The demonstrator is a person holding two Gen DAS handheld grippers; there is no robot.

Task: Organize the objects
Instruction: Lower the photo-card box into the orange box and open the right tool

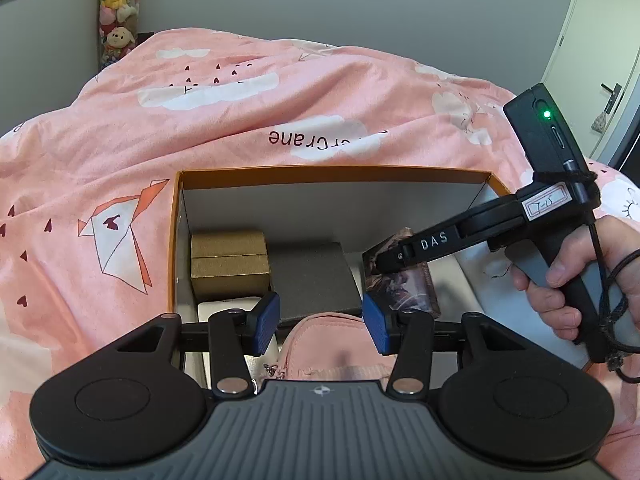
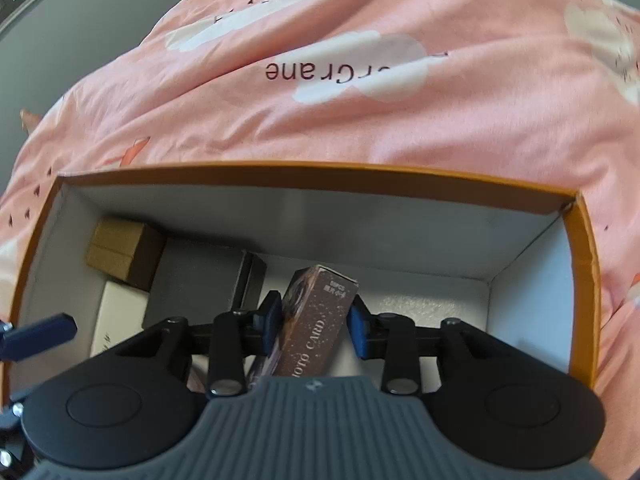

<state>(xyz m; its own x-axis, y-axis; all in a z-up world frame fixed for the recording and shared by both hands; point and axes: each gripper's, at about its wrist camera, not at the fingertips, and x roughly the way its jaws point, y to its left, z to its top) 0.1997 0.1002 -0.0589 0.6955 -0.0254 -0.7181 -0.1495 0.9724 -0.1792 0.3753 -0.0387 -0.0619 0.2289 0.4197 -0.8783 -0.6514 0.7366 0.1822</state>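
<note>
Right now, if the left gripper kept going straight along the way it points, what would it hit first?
Probably the pink pouch, which sits between the left gripper fingers. Past it lies the dark grey box in the orange box; depth is hard to judge.

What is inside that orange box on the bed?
Inside the orange box: a gold box, a dark grey flat box, a white box, and a brown photo card box between the right gripper jaws. The grippers hide the near floor.

The photo card box (image 2: pixel 316 320) hides its near end behind the right gripper (image 2: pixel 316 322). The pink pouch (image 1: pixel 328 344) is half covered by the left gripper (image 1: pixel 320 318). The white box (image 2: pixel 116 316) has unreadable print.
</note>
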